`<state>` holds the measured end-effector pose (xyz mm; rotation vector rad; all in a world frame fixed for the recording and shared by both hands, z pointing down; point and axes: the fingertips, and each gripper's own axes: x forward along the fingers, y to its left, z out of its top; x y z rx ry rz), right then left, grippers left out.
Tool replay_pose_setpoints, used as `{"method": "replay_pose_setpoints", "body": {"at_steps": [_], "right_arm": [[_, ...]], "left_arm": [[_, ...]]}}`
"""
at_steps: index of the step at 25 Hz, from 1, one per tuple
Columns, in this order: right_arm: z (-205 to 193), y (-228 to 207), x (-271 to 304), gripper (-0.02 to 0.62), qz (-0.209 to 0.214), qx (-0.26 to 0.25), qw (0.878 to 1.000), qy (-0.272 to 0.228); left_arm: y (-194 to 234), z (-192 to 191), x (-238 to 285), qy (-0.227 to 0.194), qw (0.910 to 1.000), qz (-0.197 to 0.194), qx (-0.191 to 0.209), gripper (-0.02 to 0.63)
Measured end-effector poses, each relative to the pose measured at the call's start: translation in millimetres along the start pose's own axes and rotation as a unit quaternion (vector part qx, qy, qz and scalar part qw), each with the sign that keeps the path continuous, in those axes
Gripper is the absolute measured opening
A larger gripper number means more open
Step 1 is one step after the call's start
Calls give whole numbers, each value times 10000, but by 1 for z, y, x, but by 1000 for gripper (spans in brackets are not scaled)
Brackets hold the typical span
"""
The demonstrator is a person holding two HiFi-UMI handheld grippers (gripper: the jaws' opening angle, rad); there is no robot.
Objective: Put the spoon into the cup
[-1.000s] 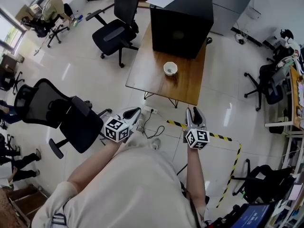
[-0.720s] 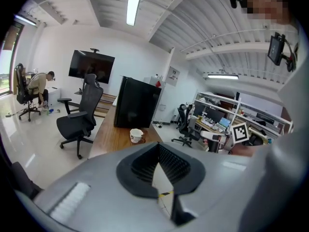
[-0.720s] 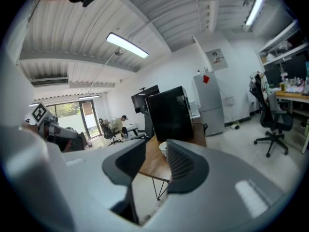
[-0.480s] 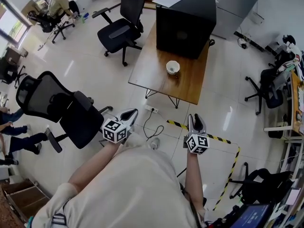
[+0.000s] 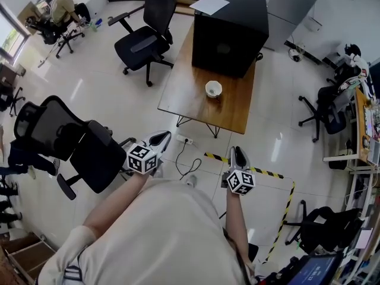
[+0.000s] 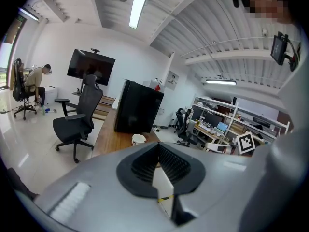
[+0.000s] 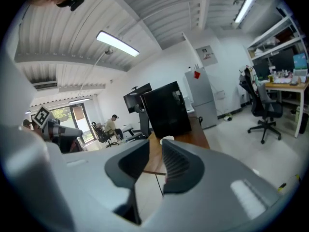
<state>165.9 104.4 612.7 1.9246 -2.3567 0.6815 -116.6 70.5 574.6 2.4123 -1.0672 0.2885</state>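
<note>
Presently, left gripper jaws are pressed together; right gripper jaws, just closing, stand narrowly apart, empty; cup sits on desk.

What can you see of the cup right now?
The cup is small, round and white, ceramic by its look, with a darker inside. It stands upright, mouth up, on the wooden table, just in front of the black box. Only the table touches it. It is too small in view to tell whether anything lies inside it or whether it has a handle.
</note>
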Motion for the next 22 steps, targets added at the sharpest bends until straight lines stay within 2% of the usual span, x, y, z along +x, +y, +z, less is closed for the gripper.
{"method": "replay_pose_setpoints", "body": {"at_steps": [13, 18, 22], "right_arm": [[5, 41, 12, 57, -76, -316, 9995, 6], [17, 65, 38, 57, 129, -377, 9992, -66], [31, 69, 52, 55, 291, -317, 9988, -244]], "left_arm": [[31, -1, -23, 64, 9998, -109, -130, 2], [48, 24, -36, -32, 10000, 11, -25, 2], [53, 23, -31, -8, 9999, 133, 12, 3]]}}
